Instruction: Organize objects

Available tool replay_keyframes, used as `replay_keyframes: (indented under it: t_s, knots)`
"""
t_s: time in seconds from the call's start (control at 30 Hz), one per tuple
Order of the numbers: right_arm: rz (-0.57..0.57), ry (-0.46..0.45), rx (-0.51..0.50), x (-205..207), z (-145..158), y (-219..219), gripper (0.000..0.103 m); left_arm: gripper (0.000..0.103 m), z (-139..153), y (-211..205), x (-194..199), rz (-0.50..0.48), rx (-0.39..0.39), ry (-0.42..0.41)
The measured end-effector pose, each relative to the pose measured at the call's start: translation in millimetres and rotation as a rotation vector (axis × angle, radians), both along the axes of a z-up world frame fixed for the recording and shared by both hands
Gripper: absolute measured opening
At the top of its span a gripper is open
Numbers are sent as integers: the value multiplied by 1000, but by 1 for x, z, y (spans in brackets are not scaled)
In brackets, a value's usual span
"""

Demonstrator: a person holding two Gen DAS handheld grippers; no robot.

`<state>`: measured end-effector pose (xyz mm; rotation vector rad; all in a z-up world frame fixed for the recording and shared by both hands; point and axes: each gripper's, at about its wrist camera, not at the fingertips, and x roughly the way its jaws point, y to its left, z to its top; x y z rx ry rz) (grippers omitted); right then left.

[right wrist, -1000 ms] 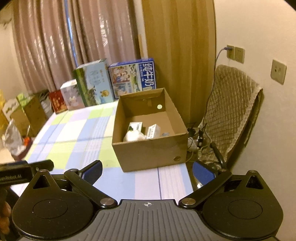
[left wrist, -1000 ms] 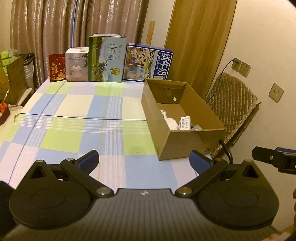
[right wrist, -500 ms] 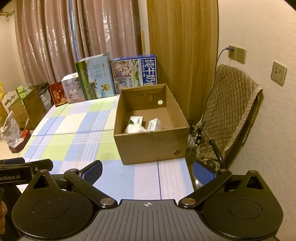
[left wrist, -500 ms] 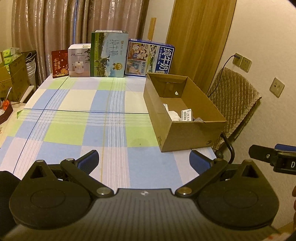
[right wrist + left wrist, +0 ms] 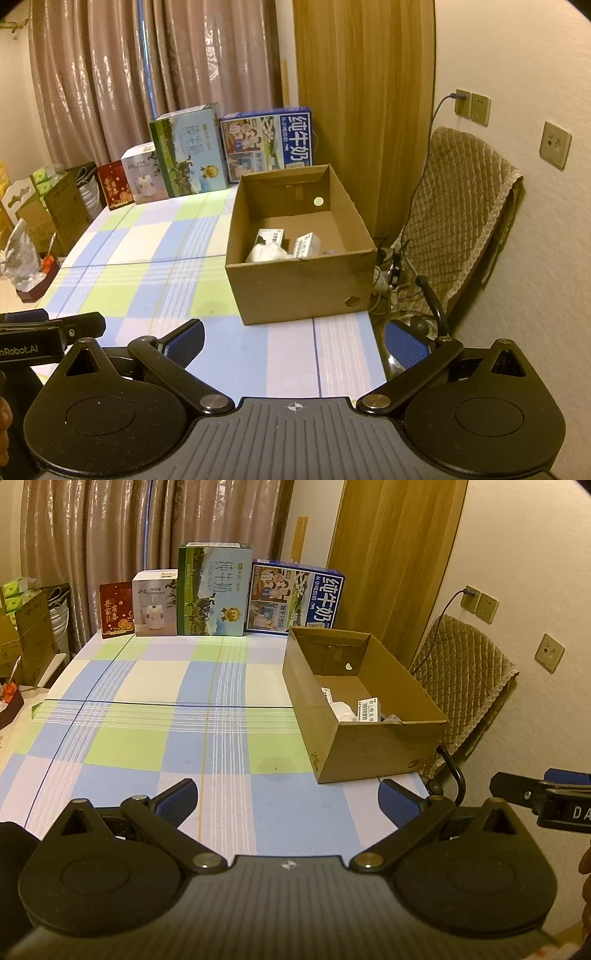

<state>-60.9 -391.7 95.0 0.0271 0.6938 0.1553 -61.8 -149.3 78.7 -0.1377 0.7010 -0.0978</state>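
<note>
An open cardboard box point(image 5: 373, 746) point(image 5: 295, 284) stands at the right side of the checked tablecloth point(image 5: 147, 701) point(image 5: 147, 258). Inside it lie a white crumpled item point(image 5: 267, 253) and small labelled cartons point(image 5: 306, 245) point(image 5: 369, 709). My left gripper point(image 5: 288, 799) hangs open over the near table edge, nothing between its blue-padded fingers. My right gripper point(image 5: 293, 338) is open too, held near the table's front right corner, short of the box. Each gripper's body shows at the edge of the other's view.
Along the far table edge stand a red packet point(image 5: 116, 609), a white appliance box point(image 5: 155, 607), a green milk carton point(image 5: 212, 590) and a blue milk carton point(image 5: 295, 598). A quilted chair point(image 5: 454, 221) is right of the table. Boxes and bags point(image 5: 40, 221) crowd the left side.
Both grippers have pulled back and risen a little from the box, so the table and box look farther away. Both stay open.
</note>
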Motion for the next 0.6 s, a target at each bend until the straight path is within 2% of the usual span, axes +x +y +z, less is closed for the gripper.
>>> replay_keyframes:
  t_s: [0.6]
  knots:
    - [1, 5, -5, 0, -4, -1, 101, 102, 2, -8, -3, -23, 19, -7]
